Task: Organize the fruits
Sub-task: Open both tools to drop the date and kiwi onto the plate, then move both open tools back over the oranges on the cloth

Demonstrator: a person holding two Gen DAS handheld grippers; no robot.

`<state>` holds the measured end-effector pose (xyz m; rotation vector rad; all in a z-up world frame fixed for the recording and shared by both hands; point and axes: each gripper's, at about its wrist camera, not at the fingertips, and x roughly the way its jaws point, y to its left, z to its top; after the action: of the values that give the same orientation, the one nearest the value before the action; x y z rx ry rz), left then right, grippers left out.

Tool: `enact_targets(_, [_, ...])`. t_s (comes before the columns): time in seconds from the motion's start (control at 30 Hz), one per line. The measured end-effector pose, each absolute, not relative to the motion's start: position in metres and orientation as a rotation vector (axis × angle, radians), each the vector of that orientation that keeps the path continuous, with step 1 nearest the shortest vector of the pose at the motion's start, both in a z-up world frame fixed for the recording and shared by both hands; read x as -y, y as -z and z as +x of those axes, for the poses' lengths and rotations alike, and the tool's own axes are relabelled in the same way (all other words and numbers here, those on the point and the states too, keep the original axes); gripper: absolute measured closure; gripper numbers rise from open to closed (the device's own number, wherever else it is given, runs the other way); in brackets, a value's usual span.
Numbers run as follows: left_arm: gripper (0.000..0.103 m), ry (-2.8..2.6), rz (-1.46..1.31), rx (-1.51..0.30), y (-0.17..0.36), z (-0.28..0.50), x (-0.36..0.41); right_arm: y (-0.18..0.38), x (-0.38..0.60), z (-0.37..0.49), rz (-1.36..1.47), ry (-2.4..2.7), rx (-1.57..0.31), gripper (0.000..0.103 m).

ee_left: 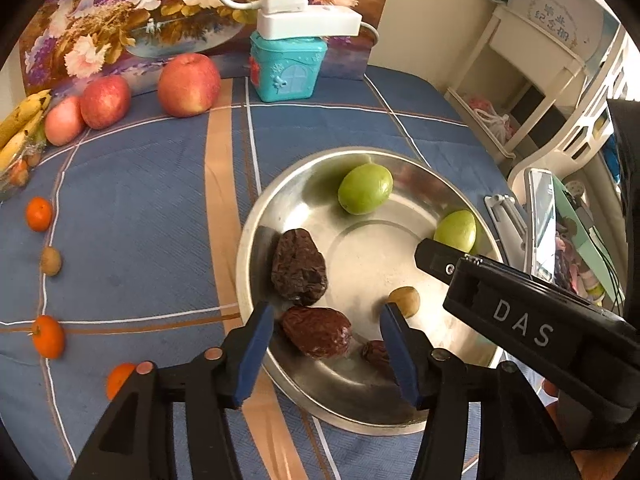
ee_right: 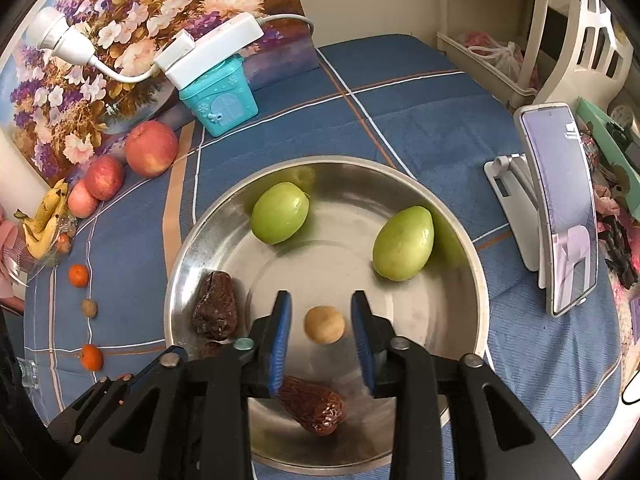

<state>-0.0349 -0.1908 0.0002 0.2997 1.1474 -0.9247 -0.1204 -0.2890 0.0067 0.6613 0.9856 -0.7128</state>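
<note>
Both grippers over the steel bowl, jaws apart, nothing gripped.

Left wrist view: left gripper [ee_left: 326, 334] released, blue pads clear of the red date [ee_left: 317, 337] lying between them at lower centre. A darker wrinkled date [ee_left: 299, 266] sits just above it; steel bowl [ee_left: 256, 236] fills centre-right. Right wrist view: right gripper [ee_right: 322, 326] released, the small tan round fruit [ee_right: 324, 325] between its fingers, untouched, on the bowl floor at frame centre. Two green fruits [ee_right: 280, 213] in the bowl's upper half, apart. On the blue checked cloth [ee_right: 420, 120]: apples [ee_right: 151, 148] and bananas [ee_right: 44, 220] at left, small oranges [ee_right: 78, 275] down the left edge. Phone on stand [ee_right: 560, 216] at right.
</note>
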Motion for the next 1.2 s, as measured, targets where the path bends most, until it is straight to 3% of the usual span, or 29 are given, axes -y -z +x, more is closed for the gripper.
enact_targets(0.13, [0.024, 0.902, 0.286, -1.149, -0.002, -0.030, 0.187, -0.007, 0.290, -0.123, 0.665, 0.730, -0.983, 0.046])
enact_targets(0.2, [0.022, 0.892, 0.275, -1.158, -0.002, -0.028, 0.185, -0.007, 0.290, -0.124, 0.668, 0.741, -0.981, 0.040])
enact_targets(0.4, [0.004, 0.864, 0.262, -1.140, -0.002, -0.022, 0.179, -0.009, 0.291, -0.128, 0.668, 0.773, -0.968, 0.031])
enact_targets(1.2, [0.000, 0.414, 0.125, -1.129, -0.005, 0.065, 0.081, -0.008, 0.281, -0.118, 0.628, 0.779, -0.987, 0.028])
